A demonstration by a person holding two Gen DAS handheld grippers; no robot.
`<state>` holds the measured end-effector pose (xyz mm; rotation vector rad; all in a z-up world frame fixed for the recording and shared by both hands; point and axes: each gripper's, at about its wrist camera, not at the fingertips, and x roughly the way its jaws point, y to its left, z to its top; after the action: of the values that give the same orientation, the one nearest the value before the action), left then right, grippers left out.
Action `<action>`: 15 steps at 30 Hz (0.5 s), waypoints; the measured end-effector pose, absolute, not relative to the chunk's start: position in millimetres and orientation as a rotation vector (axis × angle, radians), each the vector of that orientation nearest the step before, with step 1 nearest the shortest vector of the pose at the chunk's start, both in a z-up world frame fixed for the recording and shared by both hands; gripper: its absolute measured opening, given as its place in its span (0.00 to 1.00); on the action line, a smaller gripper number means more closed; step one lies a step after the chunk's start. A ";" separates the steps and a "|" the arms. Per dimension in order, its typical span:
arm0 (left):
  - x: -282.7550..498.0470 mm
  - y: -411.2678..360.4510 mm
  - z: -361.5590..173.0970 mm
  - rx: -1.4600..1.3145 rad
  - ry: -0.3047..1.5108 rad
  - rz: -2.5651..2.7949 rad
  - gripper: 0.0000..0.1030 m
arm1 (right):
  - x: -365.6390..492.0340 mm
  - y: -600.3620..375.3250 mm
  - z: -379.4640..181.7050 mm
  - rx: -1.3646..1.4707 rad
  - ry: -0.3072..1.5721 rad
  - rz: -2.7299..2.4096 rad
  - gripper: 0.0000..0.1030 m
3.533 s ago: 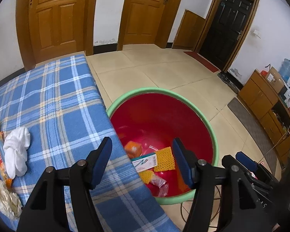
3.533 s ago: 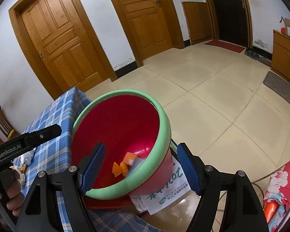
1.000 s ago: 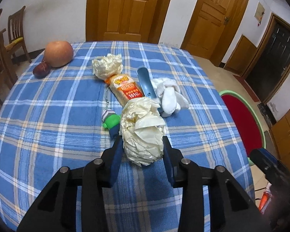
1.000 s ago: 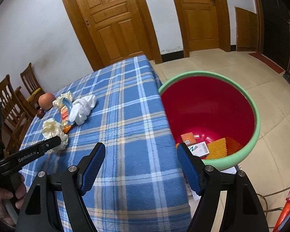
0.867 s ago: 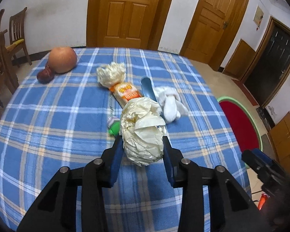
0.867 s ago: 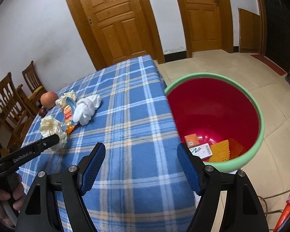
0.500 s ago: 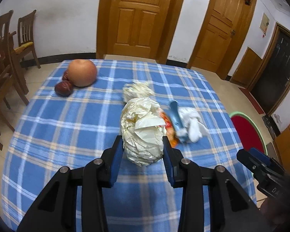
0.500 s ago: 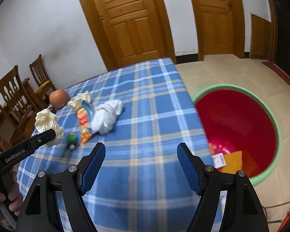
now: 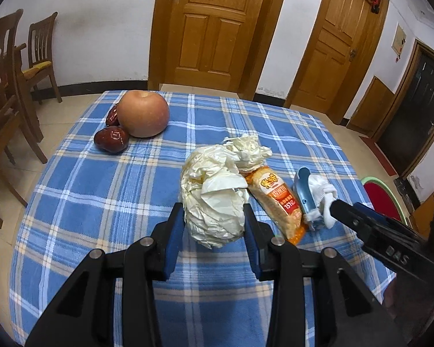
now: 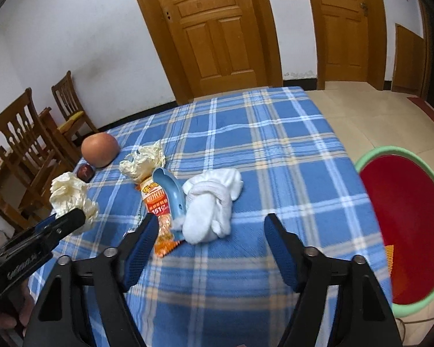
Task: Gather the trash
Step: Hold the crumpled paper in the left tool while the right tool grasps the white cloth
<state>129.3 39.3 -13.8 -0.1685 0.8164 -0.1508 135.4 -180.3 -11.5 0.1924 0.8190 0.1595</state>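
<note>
Crumpled paper wad (image 9: 214,199) in left gripper (image 9: 214,231)

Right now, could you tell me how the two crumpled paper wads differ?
The larger paper wad is clamped off the tablecloth in the left gripper, while the smaller paper wad lies loose on it, touching the orange snack packet. Both are cream-coloured crumpled paper.

Red bin (image 10: 405,231) cut off at right edge, snack packet (image 10: 157,202) partly under blue scoop (image 10: 170,193)
</note>
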 end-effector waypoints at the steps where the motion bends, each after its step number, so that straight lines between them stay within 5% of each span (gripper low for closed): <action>1: 130.1 40.1 -14.9 -0.173 0.819 -0.160 0.38 | 139.8 -178.3 -13.8 0.193 0.826 0.156 0.59; 10: 138.6 34.2 -26.3 -0.194 0.849 -0.246 0.38 | 151.5 -175.1 -28.1 0.186 0.865 0.130 0.13; 15: 133.8 30.8 -22.5 -0.201 0.840 -0.238 0.38 | 143.5 -183.8 -22.1 0.190 0.831 0.120 0.10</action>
<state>133.8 30.8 -22.5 -0.2006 0.8396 -0.2378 143.5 -183.8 -22.1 0.1896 0.8310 0.1203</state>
